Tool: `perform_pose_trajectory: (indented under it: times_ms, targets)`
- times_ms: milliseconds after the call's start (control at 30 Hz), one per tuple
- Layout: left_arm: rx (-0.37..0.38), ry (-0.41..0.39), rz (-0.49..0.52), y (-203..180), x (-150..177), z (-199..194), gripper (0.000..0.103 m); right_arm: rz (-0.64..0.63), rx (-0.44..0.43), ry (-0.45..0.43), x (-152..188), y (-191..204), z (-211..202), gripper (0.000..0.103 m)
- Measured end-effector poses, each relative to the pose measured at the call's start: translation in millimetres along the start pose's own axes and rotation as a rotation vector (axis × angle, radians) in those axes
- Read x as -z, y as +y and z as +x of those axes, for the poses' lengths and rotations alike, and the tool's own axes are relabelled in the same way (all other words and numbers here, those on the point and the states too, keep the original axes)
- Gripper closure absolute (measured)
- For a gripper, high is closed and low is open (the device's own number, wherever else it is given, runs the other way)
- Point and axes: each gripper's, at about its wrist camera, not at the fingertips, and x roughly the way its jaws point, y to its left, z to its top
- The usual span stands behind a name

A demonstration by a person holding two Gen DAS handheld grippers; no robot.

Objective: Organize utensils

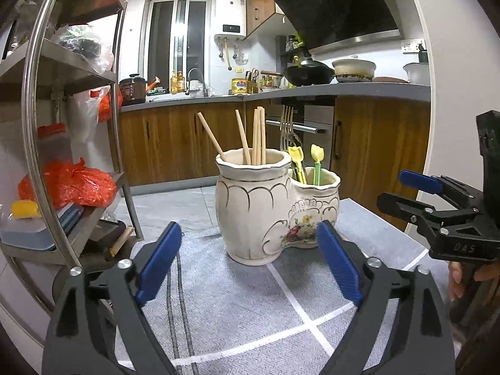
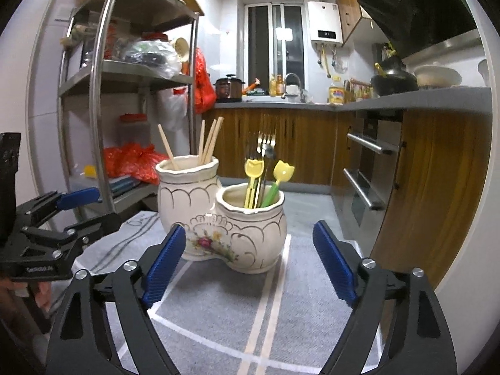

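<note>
Left wrist: I see my left gripper spread wide, holding nothing, facing the ceramic holder.
Tall pot: chopsticks stand sorted here, I judge.
Right wrist: my right gripper gapes equally, empty, short of the low pot holding forks and tulip picks.
Surface: grey cloth with white lines.
Room: kitchen, steel rack, wood cabinets.
</note>
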Motion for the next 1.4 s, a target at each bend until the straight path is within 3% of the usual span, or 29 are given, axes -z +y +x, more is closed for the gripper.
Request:
perform_pose_trajectory:
  times_ms: [200,1400]
  targets:
    - [-0.009,-0.018,0.001,-0.5,0.8,-3.3,0.006,-0.004,0.003,0.003,4.6,2.0,1.4,0.013]
    - [-0.019,-0.021,-0.016,3.2,-0.9,-5.4,0.006,0.01,0.014,-0.015,5.9,0.2,-2.9,0.009]
